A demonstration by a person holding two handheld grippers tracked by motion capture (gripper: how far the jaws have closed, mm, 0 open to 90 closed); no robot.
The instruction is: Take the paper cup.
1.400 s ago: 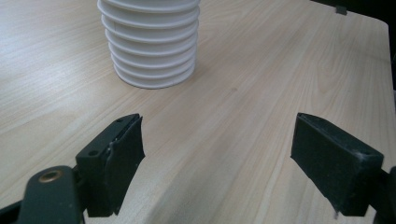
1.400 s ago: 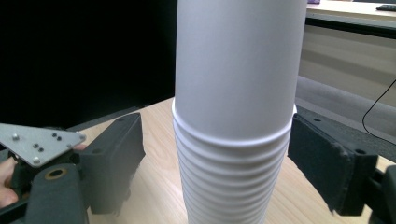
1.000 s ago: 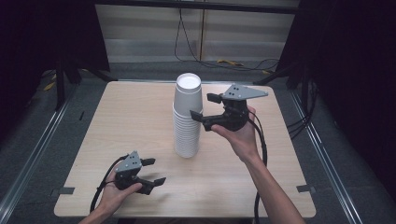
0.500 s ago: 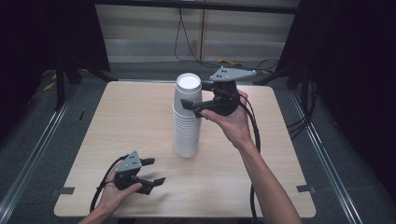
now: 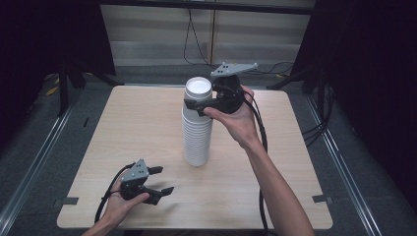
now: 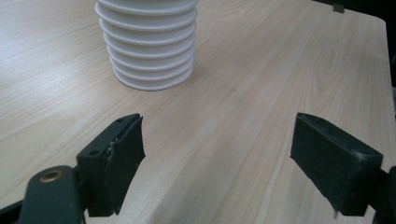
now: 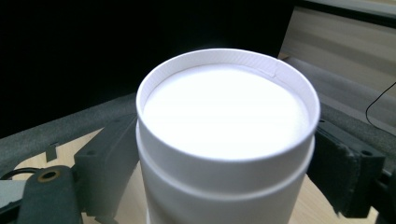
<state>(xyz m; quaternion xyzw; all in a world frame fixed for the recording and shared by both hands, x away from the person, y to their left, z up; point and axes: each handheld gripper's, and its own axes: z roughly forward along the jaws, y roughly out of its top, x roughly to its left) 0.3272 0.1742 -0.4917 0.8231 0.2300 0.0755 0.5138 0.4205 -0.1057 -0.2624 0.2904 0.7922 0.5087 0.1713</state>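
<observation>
Nearest the person, the left gripper [image 5: 164, 180] rested on the table [image 5: 295, 162] with its jaws spread wide and nothing between them, pointed toward the foot of the stack of cups [image 5: 196, 142]. That stack stood upside down, upright near the middle of the table. Farther off, the right gripper [image 5: 199, 104] sat at the top of the stack, one jaw on either side of the top cup [image 7: 224, 121]. The pads lay against its wall or just beside it, and it could not be told whether they were already pressing. To do the step well, the squeeze should probably be light and stay above the second cup's rim. The lift should go straight up, with a slight twist if the cups clung together.
</observation>
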